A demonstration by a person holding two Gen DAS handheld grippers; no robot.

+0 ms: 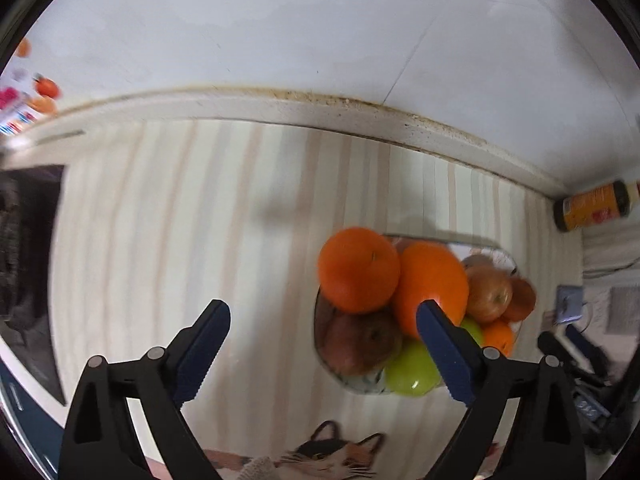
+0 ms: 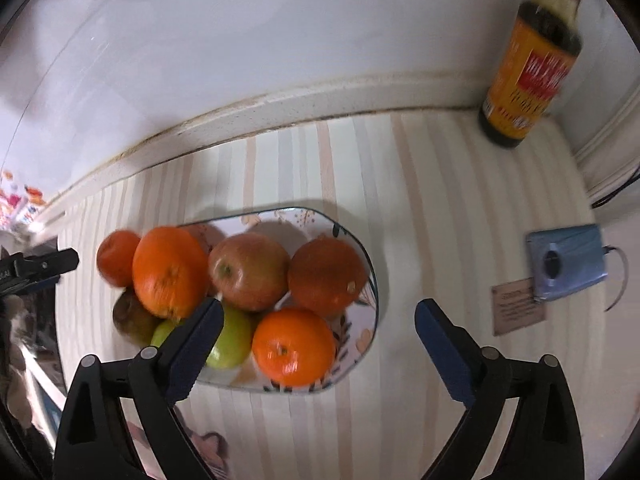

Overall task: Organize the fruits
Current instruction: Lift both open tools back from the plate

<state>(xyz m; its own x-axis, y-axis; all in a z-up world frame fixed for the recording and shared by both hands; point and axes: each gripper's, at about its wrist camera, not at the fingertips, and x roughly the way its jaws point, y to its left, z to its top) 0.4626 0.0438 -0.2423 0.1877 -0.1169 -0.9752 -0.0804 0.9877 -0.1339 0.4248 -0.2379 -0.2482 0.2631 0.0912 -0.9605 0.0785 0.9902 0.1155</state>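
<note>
The plate [image 2: 362, 248] on the striped bench [image 2: 440, 200] already carries a heap of oranges [image 2: 168, 272] and apples [image 2: 248, 270], so sorting looks nearly done. Left gripper [image 1: 323, 354] and right gripper [image 2: 318, 346] both hover with fingers wide, holding nothing. The next move (likely a check or tidy) needs care with the top orange. The plate's long axis runs left to right in the right wrist view.

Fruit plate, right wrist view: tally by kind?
Oranges: 4
Red apples: 1
Green apples: 1
Brownish fruit, kind unclear: 1
Total: 7 visible; any fruit buried under the pile would not show.
</note>
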